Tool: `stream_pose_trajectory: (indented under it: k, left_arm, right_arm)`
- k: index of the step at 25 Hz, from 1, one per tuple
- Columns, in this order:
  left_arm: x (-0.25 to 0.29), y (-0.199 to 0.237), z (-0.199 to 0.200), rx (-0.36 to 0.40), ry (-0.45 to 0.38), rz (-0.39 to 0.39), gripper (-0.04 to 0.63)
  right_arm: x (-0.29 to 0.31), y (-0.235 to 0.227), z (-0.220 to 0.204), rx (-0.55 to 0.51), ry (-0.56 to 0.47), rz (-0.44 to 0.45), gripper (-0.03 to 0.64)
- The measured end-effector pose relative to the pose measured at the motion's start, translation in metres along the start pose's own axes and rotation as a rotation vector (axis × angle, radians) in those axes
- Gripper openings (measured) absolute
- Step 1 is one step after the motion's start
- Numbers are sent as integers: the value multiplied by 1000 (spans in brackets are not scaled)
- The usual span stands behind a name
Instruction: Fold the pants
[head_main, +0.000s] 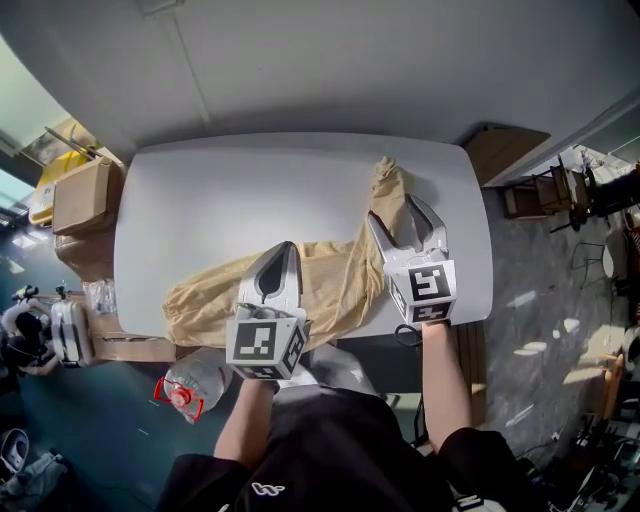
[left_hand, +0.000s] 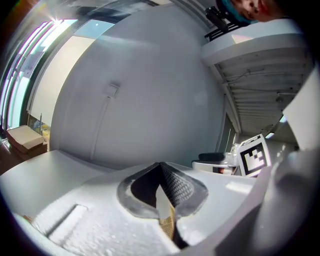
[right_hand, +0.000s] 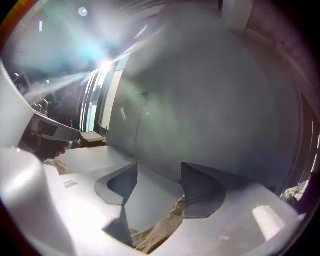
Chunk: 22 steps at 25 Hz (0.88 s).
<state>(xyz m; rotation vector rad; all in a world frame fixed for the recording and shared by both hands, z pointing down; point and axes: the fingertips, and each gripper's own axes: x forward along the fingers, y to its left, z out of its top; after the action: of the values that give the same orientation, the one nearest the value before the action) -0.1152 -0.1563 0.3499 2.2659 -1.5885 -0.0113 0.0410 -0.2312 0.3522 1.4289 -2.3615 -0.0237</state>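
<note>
My right claw (head_main: 398, 215) is spread wide, jaws well apart and the pads pressing on nothing. A rumpled band of tan cloth lies in the gap between them, low down and against the base of the jaw on the 3 o'clock side. My left claw (head_main: 285, 255) is pressed together, with a thin sliver of the same tan cloth pinched in the seam where its jaws meet.

That cloth is the pants (head_main: 325, 270), lying loose and creased on a pale grey table (head_main: 230, 190). From the head camera they make a bent shape. One long stretch runs from under the left claw out toward 8 o'clock and ends in a rounded bunch near the table's left edge. The other stretch turns a corner between the two claws and climbs toward 12 o'clock, passing through the right claw's open jaws and ending in a narrow tip just beyond them.

The relation that matters, as I judge it, is that this far stretch runs along the line the right claw points, not across it. The right hand is plainly the nearer one to that far tip, and the left hand to the 8 o'clock end. To take hold, the right jaws would only need to close where they stand. The fold itself is not yet made.
</note>
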Motion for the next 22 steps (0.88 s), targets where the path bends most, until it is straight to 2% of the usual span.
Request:
stream_pose_trajectory:
  k: [5,13,18,22]
  left_arm:
    - [39,4,-15,25,36,-15,6]
    - [93,18,-44,37,114,-9,6]
    - [111,27,-63,15,142,17,6]
    - [130,34,-81,22,168,40,6]
  right_arm:
    - [37,-21,-32,-11,60,-19,270]
    - [101,-63,-117,-1,324,-150,273]
    - [140,-78,-149,-123,441,-183,272]
    - [160,-86,-171,-146,491,-210,272]
